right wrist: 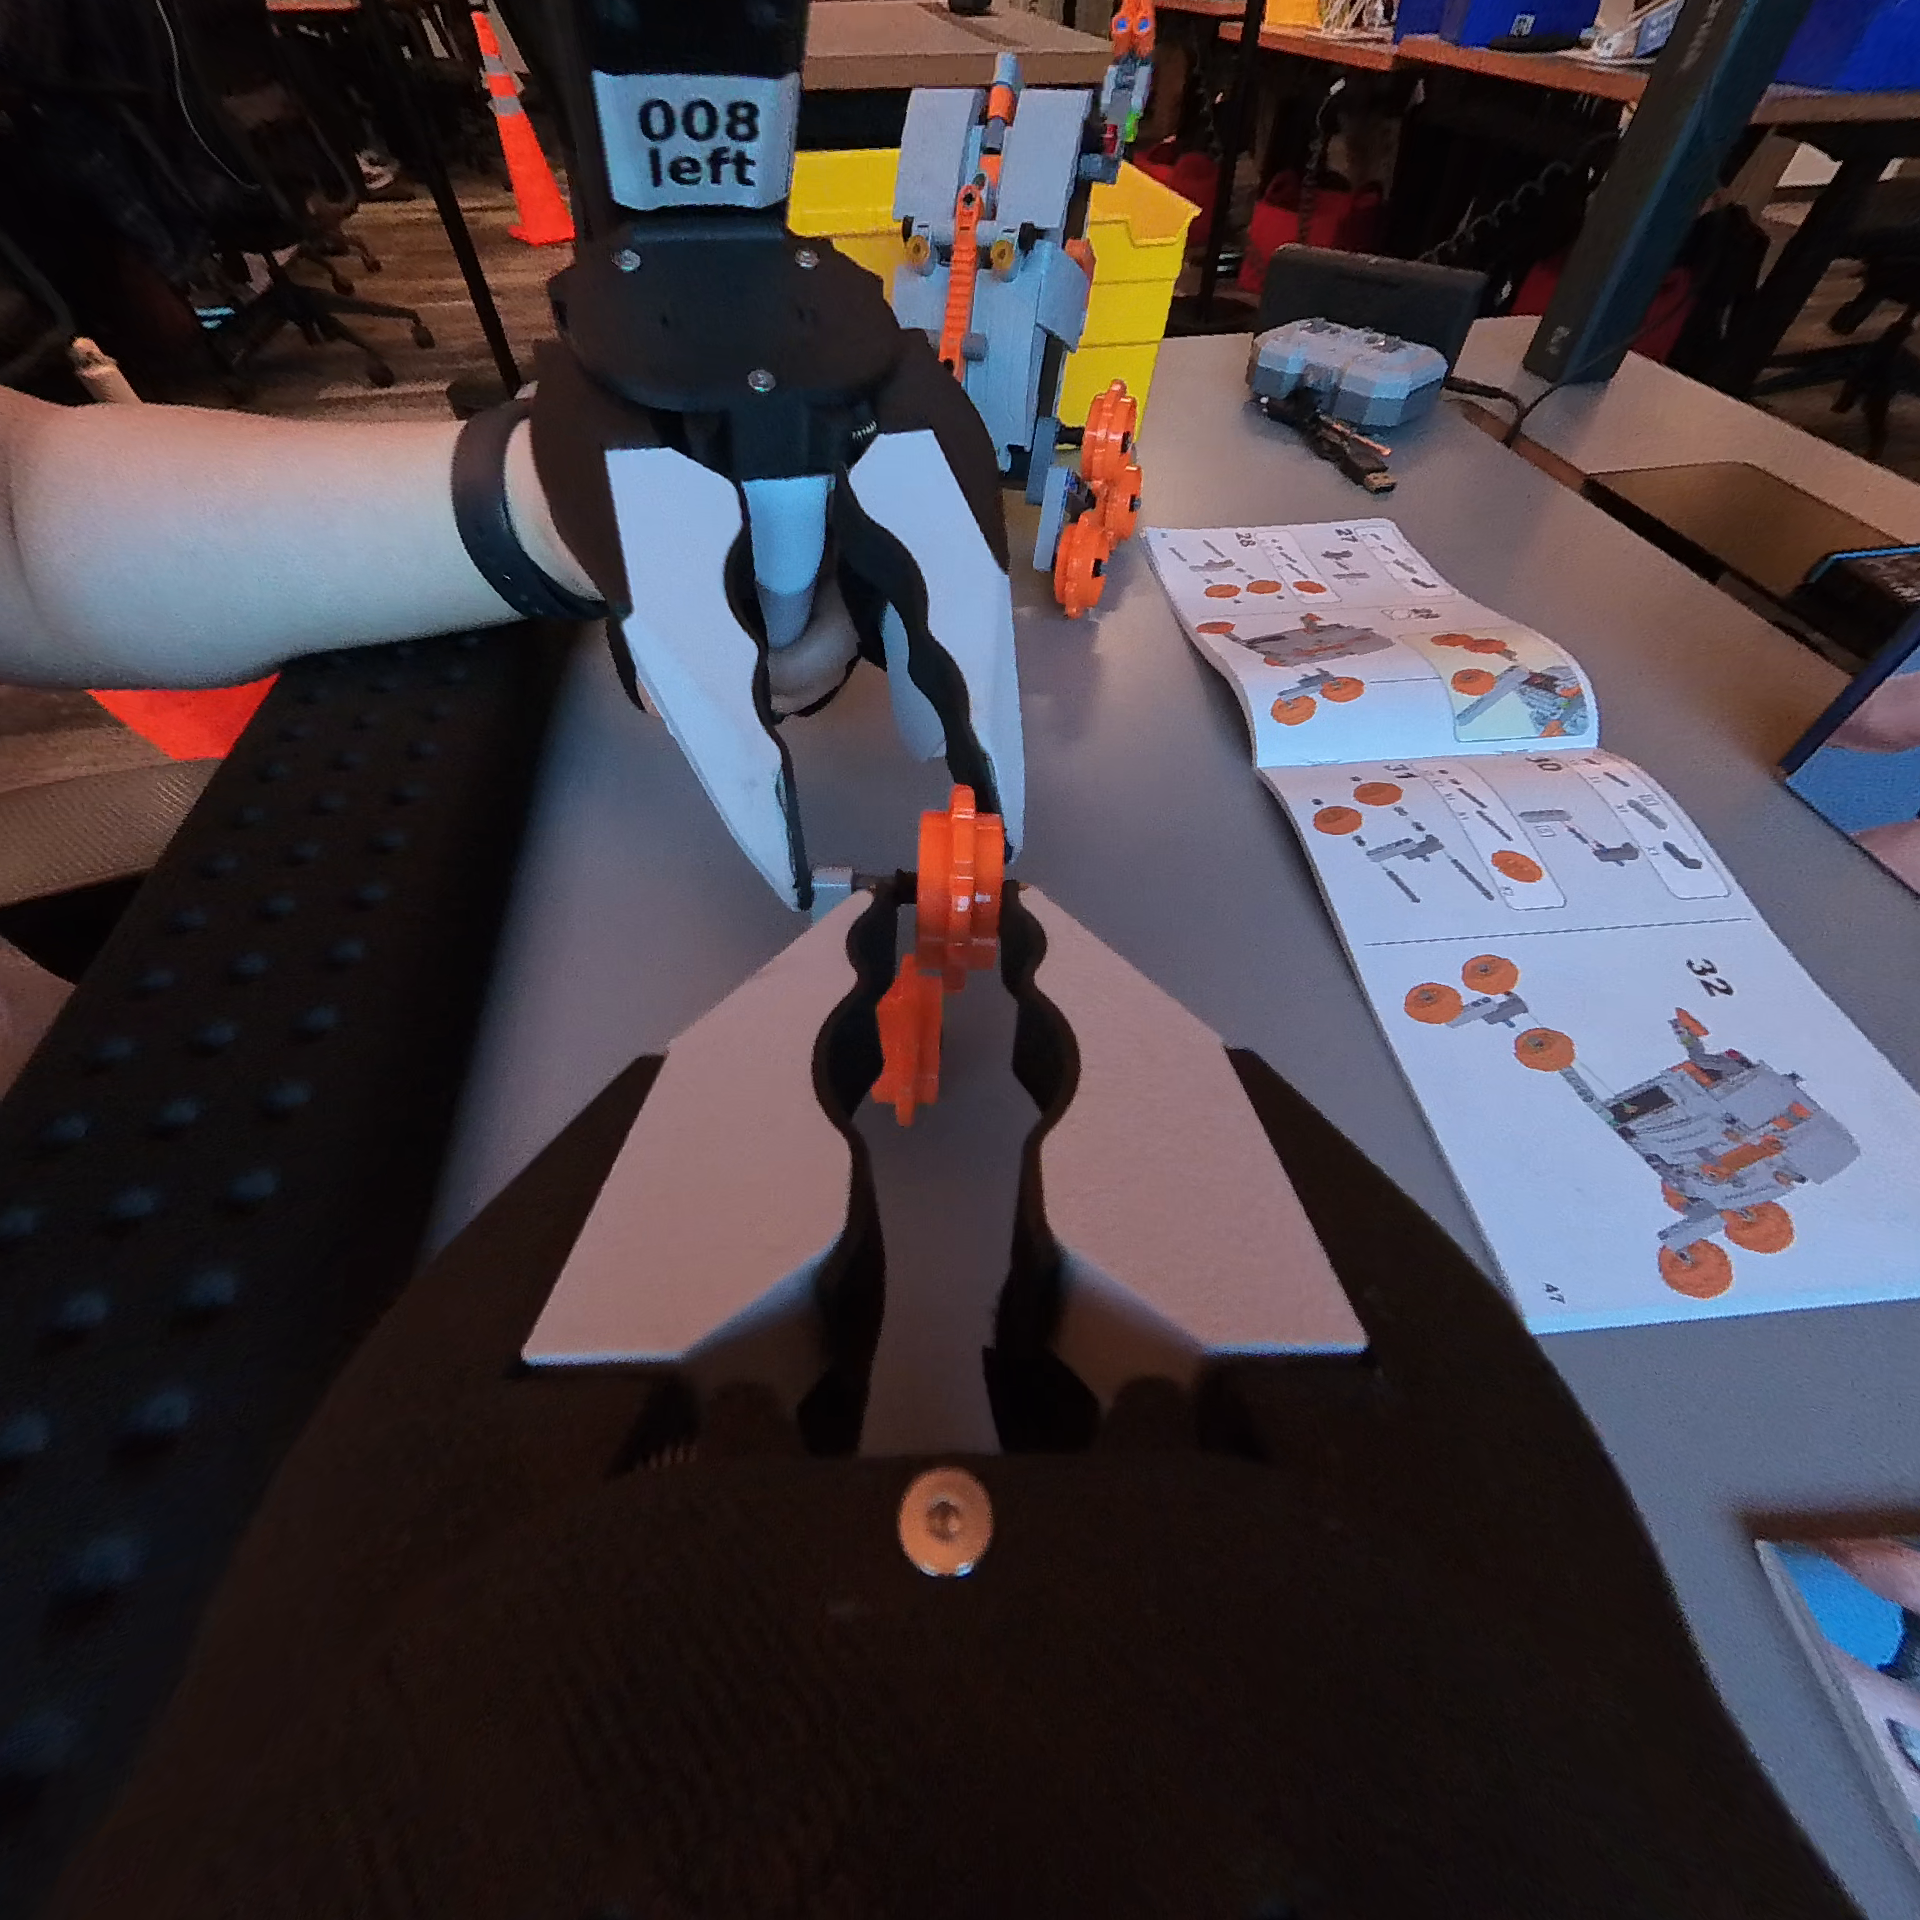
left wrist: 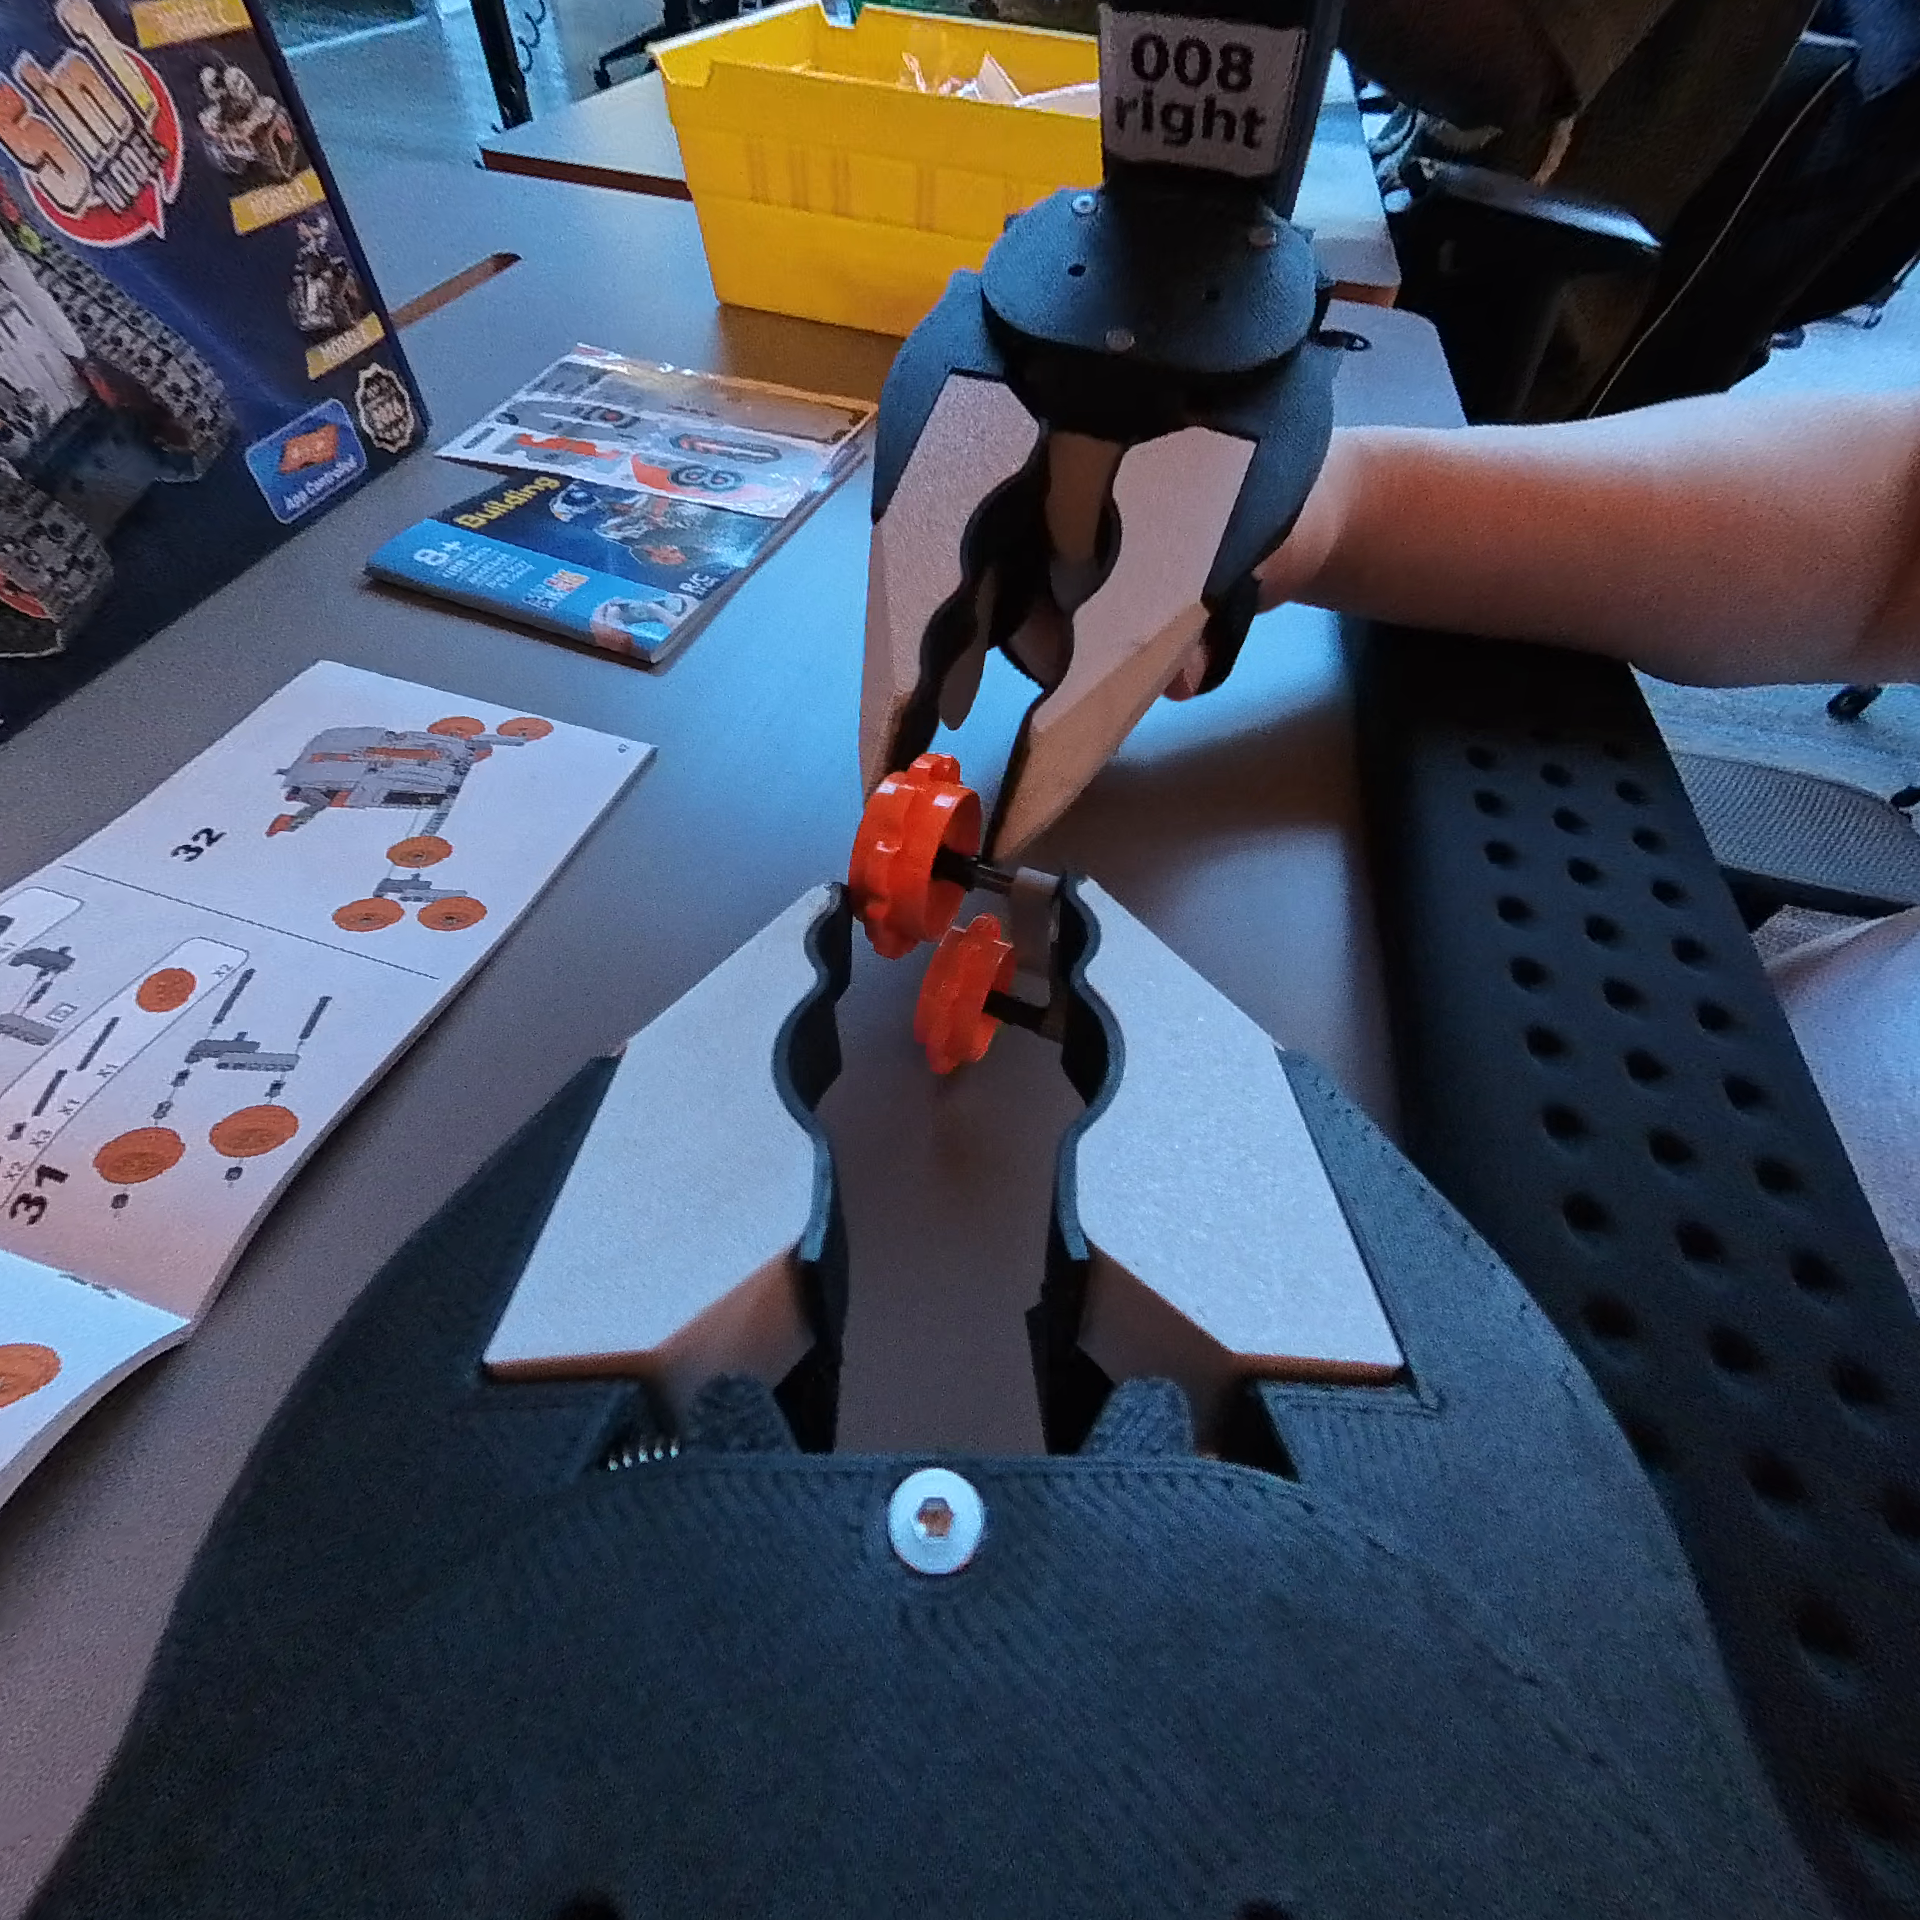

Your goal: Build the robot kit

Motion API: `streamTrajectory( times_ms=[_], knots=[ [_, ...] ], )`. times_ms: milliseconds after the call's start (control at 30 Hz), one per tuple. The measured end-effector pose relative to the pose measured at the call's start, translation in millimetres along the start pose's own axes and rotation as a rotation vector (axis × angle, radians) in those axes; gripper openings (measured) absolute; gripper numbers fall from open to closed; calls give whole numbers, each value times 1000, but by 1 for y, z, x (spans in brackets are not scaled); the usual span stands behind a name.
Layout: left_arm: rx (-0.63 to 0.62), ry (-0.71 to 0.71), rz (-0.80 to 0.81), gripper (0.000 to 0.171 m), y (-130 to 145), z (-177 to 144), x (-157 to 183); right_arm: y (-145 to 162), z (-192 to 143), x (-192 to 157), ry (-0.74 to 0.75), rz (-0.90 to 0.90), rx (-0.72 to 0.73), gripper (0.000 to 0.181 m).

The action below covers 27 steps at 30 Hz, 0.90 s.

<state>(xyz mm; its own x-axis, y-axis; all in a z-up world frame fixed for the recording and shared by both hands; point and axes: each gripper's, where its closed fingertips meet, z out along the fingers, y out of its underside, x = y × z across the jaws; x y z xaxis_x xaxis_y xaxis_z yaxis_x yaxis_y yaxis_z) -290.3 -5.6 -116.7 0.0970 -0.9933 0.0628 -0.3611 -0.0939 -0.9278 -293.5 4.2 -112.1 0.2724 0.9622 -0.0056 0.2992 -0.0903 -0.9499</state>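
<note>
A small wheel assembly is held between both grippers above the grey table (left wrist: 1195, 790). It has two orange wheels on black axles joined to a grey beam (left wrist: 1034, 914). My left gripper (left wrist: 954, 899) is shut on it, one finger against the upper orange wheel (left wrist: 914, 852) and the other against the beam. The lower orange wheel (left wrist: 961, 1003) hangs between its fingers. My right gripper (right wrist: 945, 899) comes from the opposite side and is closed around the upper orange wheel (right wrist: 961, 894). The lower wheel (right wrist: 909, 1039) and the left gripper (right wrist: 906, 868) also show there.
An open instruction booklet (left wrist: 312, 935) lies beside the grippers and also shows in the right wrist view (right wrist: 1558, 935). A printed box (left wrist: 156, 312), a closed booklet (left wrist: 561, 561) and a yellow bin (left wrist: 862, 187) stand farther off. A partly built model (right wrist: 1008, 291), a grey module (right wrist: 1345, 374) and a black perforated chair back (right wrist: 208, 935) are nearby. Less than 4 cm separates the two grippers' tips. Both grippers' tips are roughly 25 cm from the partly built model (right wrist: 1008, 291).
</note>
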Motion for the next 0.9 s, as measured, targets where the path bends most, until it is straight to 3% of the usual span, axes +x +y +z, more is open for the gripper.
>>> streamTrajectory(
  times_ms=[267, 400, 533, 633, 767, 900],
  knots=[
    [-21, 74, 22, 43, 4, -5, 11, 1, -3, -6, -26, -73, -4, 15],
    [21, 76, -33, 36, -1, -8, 6, 0, -4, -8, -37, -94, 2, 15],
    [31, 49, -50, 11, -2, -7, -1, 0, -3, -8, -37, -97, 5, 15],
    [37, 5, -15, 10, -3, -4, -4, 0, -4, -4, -40, -53, 14, 16],
    [31, -29, -21, 9, -2, -4, -9, -1, -4, -6, -67, 30, 28, 39],
    [33, -52, -29, 9, -2, -5, -14, -1, 0, -4, 16, 30, -3, 50]
  ],
)
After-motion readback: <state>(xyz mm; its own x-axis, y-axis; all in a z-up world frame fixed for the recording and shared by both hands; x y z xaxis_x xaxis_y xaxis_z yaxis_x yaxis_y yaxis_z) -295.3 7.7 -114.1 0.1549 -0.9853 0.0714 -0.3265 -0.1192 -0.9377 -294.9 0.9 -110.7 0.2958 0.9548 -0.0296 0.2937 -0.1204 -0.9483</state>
